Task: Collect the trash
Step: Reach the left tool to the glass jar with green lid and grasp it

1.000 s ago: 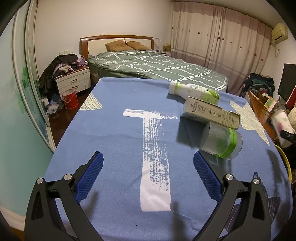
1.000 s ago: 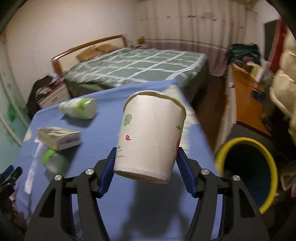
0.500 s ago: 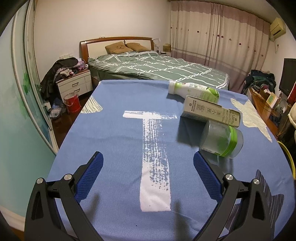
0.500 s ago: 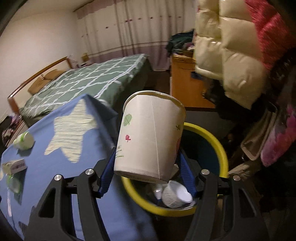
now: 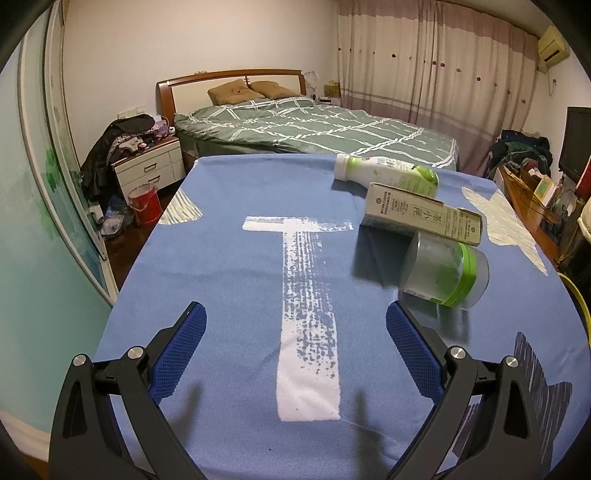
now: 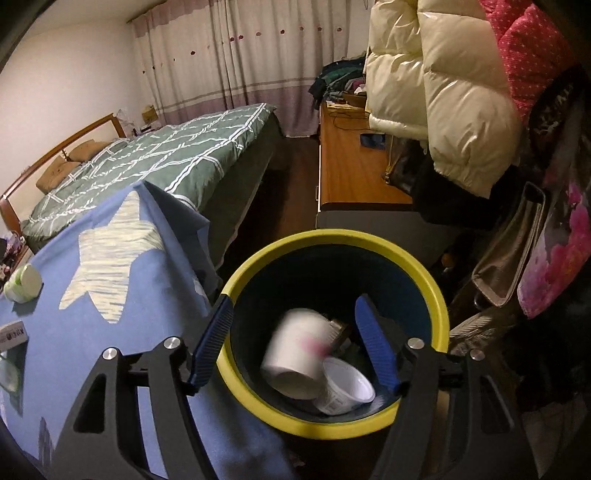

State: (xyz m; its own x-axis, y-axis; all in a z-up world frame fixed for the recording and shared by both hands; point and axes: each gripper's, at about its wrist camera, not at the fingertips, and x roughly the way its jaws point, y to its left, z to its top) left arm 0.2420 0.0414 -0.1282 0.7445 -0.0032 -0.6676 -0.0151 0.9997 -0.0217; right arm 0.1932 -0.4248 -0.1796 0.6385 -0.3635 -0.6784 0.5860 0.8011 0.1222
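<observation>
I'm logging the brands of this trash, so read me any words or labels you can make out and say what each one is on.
"茶小" then a third character I can't make out: large print on the carton.
Carton small print: too small.
Milk bottle label: blurred.
White tub in the bin: print unreadable.
Paper cup: motion-blurred.

Bedroom, white walls (image 5: 258,33). Big bed (image 5: 314,129) with green checked cover, brown pillows (image 5: 251,90). Long pale curtains (image 5: 436,62) closed. White nightstand (image 5: 147,168) with clothes piled on top. Dark wood floor (image 6: 295,177). Wooden desk (image 6: 347,166). Puffy cream coat (image 6: 443,81) hanging.
</observation>
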